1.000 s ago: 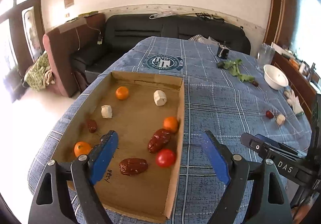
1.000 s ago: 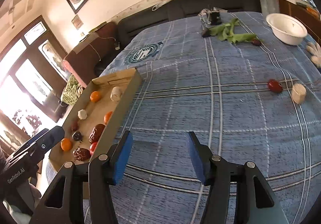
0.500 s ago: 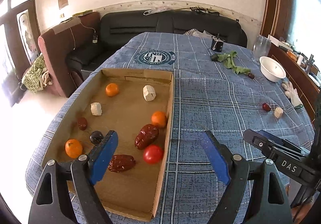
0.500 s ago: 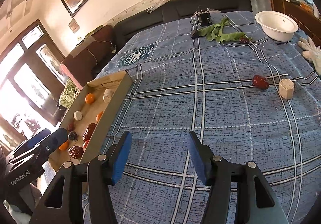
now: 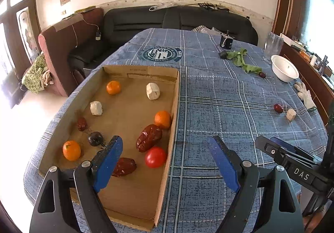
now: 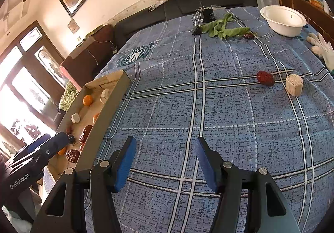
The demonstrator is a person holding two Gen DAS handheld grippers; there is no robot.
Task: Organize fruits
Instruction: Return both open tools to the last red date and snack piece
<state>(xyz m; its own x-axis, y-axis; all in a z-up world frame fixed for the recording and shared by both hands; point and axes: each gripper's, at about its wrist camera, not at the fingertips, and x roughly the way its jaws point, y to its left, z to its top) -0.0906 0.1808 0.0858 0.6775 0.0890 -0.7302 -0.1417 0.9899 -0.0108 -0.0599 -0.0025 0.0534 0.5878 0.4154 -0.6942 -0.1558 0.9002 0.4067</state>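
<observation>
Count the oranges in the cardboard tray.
3, all in the tray: one orange near the far end, one against the right wall, one by the near left wall. None seems hidden.

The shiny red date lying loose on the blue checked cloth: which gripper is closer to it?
Right. The right gripper points across open cloth toward the red date; the left gripper hovers at the cardboard tray, farther away.

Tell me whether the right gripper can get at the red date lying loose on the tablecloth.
Probably yes: the right gripper is empty, jaws opening, and only bare tablecloth lies between it and the red date.
</observation>
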